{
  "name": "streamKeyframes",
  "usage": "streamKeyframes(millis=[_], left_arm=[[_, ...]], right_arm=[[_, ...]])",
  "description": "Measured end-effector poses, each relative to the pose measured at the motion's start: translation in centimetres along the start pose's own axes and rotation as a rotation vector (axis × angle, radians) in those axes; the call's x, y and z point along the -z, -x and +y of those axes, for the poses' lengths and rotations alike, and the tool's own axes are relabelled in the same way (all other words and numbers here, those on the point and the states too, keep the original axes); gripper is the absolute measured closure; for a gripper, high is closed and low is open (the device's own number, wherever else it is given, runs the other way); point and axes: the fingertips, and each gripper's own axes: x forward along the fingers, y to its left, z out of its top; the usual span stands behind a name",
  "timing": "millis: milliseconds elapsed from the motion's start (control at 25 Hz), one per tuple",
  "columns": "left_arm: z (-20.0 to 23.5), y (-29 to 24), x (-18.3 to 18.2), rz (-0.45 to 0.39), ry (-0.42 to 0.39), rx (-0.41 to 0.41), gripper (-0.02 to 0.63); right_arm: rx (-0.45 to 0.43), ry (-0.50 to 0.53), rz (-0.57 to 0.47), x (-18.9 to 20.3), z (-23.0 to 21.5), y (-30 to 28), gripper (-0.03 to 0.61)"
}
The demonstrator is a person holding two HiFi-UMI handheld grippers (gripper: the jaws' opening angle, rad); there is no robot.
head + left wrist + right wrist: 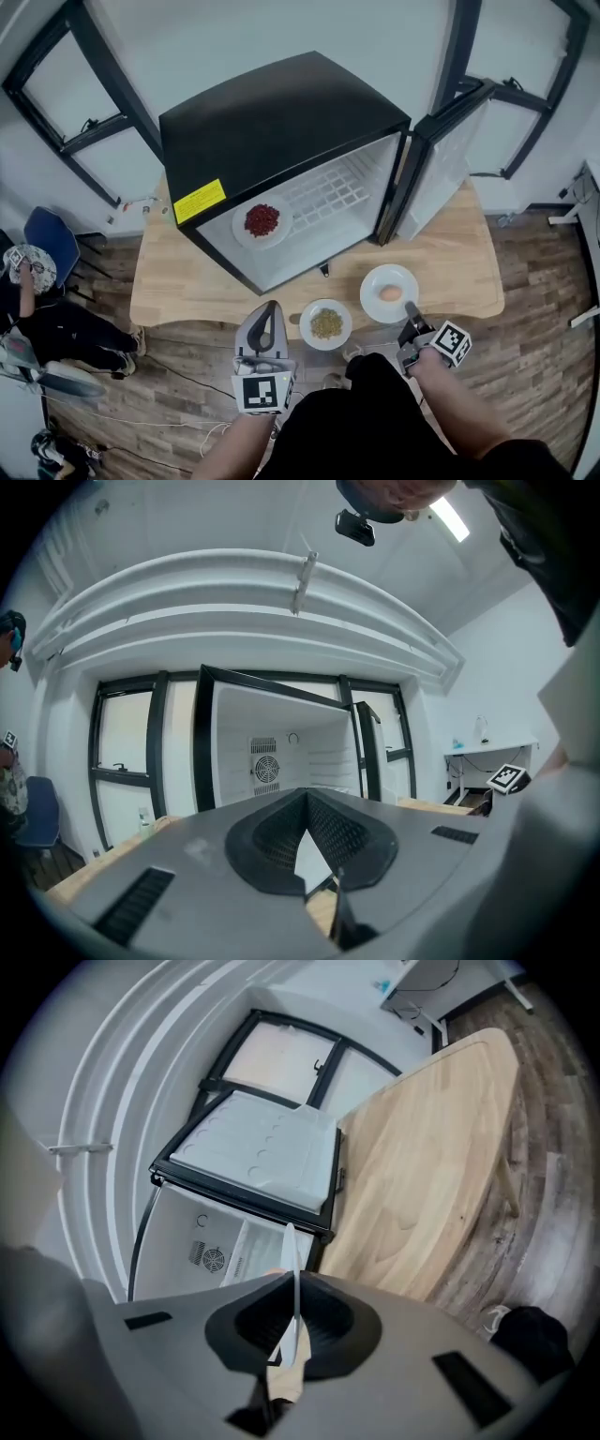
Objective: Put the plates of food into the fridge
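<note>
A white plate with an egg-like piece of food [389, 293] rests on the wooden table [450, 253] in front of the open black fridge [281, 122]. My right gripper [410, 311] is shut on that plate's near rim; in the right gripper view the rim [291, 1251] shows edge-on as a thin white line between the pads. To its left, at the table's front edge, lies a plate of greenish food [325, 324]. My left gripper [271, 307] hovers just left of it, shut and empty. A plate of red food [262, 221] sits inside the fridge.
The fridge door [441, 159] stands open to the right, over the table's right half. White wire shelves [328, 192] fill the fridge's interior. A person [37, 319] crouches on the floor at far left beside a blue chair [52, 239]. Windows line the wall behind.
</note>
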Motion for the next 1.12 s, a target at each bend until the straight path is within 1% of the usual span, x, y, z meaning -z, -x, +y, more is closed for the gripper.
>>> streamKeyframes(millis=[120,200,320,400,520,640,800,920,1000,1120], left_arm=[[1.2,0.4,-0.5,-0.001,0.004,-0.029,0.61],[1.8,0.1,-1.0,-0.009,0.013,-0.048,0.61],[2.5,0.0,-1.5,-0.018,0.026,-0.07,0.609],[3.3,-0.4,-2.1,-0.028,0.022,-0.088,0.609],[3.5,-1.5,-3.4,-0.065,0.006,-0.095,0.609],[3.3,-2.4,-4.3,-0.067,0.011,-0.115,0.609],[4.3,-3.7,-4.8,-0.049,0.033,-0.149,0.609],[4.5,-4.8,-5.3,-0.034,-0.013,-0.156,0.609],[4.4,-5.8,-5.7,-0.033,-0.05,-0.153,0.61],[4.6,-7.3,-6.1,-0.05,-0.031,-0.163,0.609]], right_arm=[[-0.036,0.005,0.022,-0.1,3.1,-1.1,0.546],[-0.077,0.002,0.02,-1.0,5.5,-2.1,0.546],[-0.14,0.044,0.032,-1.6,8.7,-3.8,0.546],[-0.165,0.08,0.045,-1.7,10.2,-5.3,0.546],[-0.202,0.074,0.063,-2.4,12.1,-7.4,0.546],[-0.241,0.091,0.09,-3.2,14.1,-9.4,0.546],[-0.259,0.105,0.125,-3.5,16.3,-12.5,0.546],[-0.284,0.075,0.14,-3.8,17.4,-14.7,0.546],[-0.281,0.071,0.15,-4.1,18.0,-16.3,0.546],[-0.265,0.099,0.163,-4.3,18.7,-18.4,0.546]])
